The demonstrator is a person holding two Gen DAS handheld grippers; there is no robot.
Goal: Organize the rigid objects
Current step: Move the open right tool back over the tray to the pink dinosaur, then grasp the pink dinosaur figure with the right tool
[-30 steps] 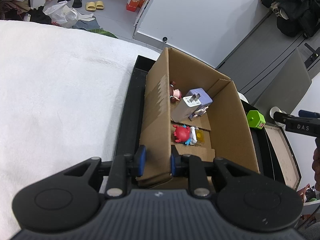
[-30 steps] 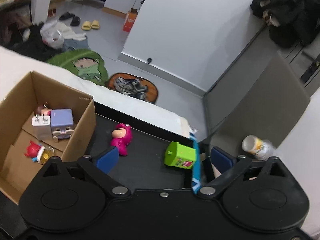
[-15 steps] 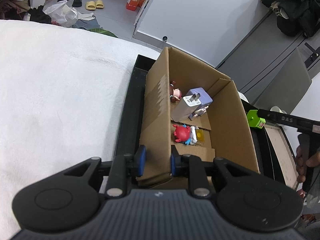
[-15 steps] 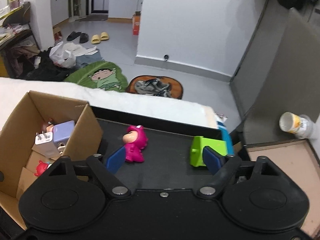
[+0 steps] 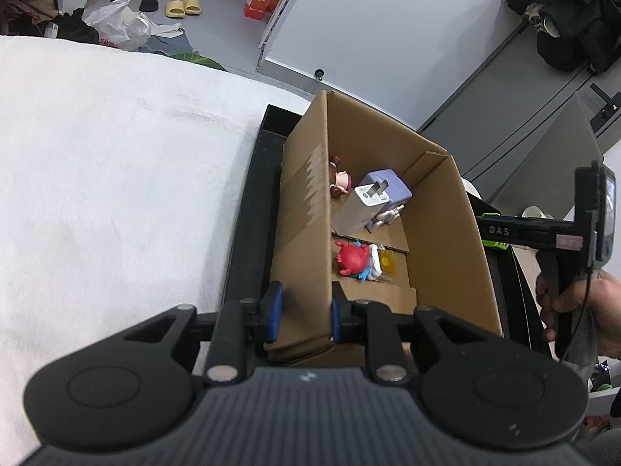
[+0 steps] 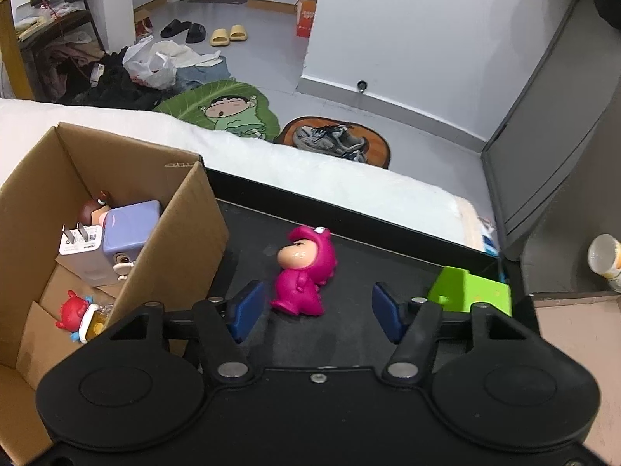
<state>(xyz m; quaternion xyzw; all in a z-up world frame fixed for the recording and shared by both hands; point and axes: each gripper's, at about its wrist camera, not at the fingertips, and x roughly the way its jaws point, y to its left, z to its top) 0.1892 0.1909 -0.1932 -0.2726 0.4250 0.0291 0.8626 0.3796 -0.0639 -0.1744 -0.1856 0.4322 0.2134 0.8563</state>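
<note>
My left gripper (image 5: 304, 312) is shut on the near left wall of the cardboard box (image 5: 438, 240). Inside the box lie a white charger (image 5: 361, 209), a purple cube figure (image 5: 388, 190), a red figurine (image 5: 353, 258) and a brown-haired figurine (image 5: 339, 182). On the black tray (image 6: 388, 256) a pink figurine (image 6: 304, 272) stands upright between the fingers of my right gripper (image 6: 318, 308). Those jaws are closing, and gaps show between both blue pads and the figurine. A green block (image 6: 469, 291) lies just right of the right finger.
The box (image 6: 174, 233) stands on the tray's left end, close to the left finger. White bedding (image 5: 97, 194) spreads to the left. A brown board (image 6: 574, 330) and a cup (image 6: 605, 256) are at the right. Beyond is floor with shoes and mats.
My right gripper swung left and lower, from the green block to the pink figurine, and its jaws narrowed. The left gripper and the box stayed still.
</note>
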